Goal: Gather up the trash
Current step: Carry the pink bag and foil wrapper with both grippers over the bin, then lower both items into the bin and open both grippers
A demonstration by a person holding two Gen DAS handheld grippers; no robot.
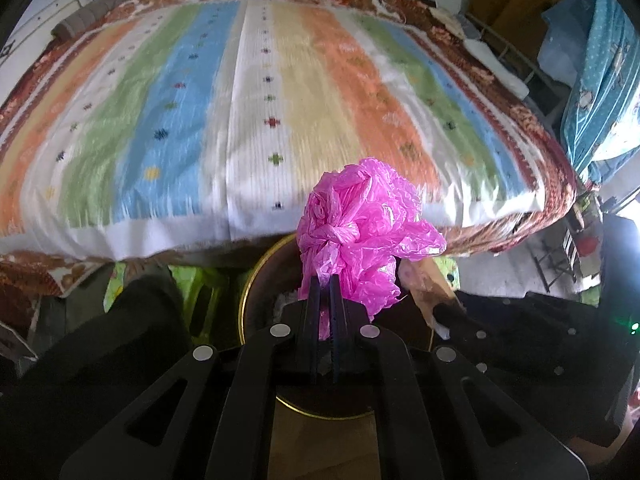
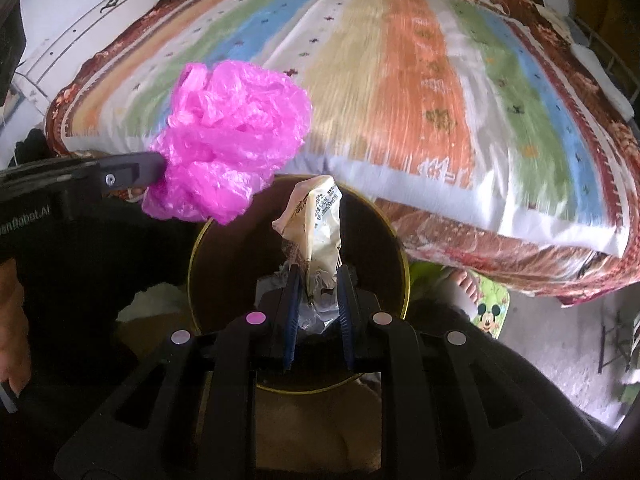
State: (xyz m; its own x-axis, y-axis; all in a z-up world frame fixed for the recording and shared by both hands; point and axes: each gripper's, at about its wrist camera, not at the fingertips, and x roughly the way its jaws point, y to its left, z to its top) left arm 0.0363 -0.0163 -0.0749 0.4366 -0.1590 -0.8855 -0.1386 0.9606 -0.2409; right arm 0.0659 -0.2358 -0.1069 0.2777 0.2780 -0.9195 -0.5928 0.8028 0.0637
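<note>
Both grippers hang over the bin [image 2: 396, 240], which stands on the floor against the near edge of the bed [image 2: 400, 80], so whatever they let go should drop straight in. The left gripper [image 1: 325, 280] is clamped tight on a crumpled pink bag [image 1: 360, 220], above the bin's left rim. The right gripper [image 2: 318, 276] pinches a cream wrapper [image 2: 318, 224] at its lower end, fingers partly apart, over the bin's middle, where some paper already lies.
</note>
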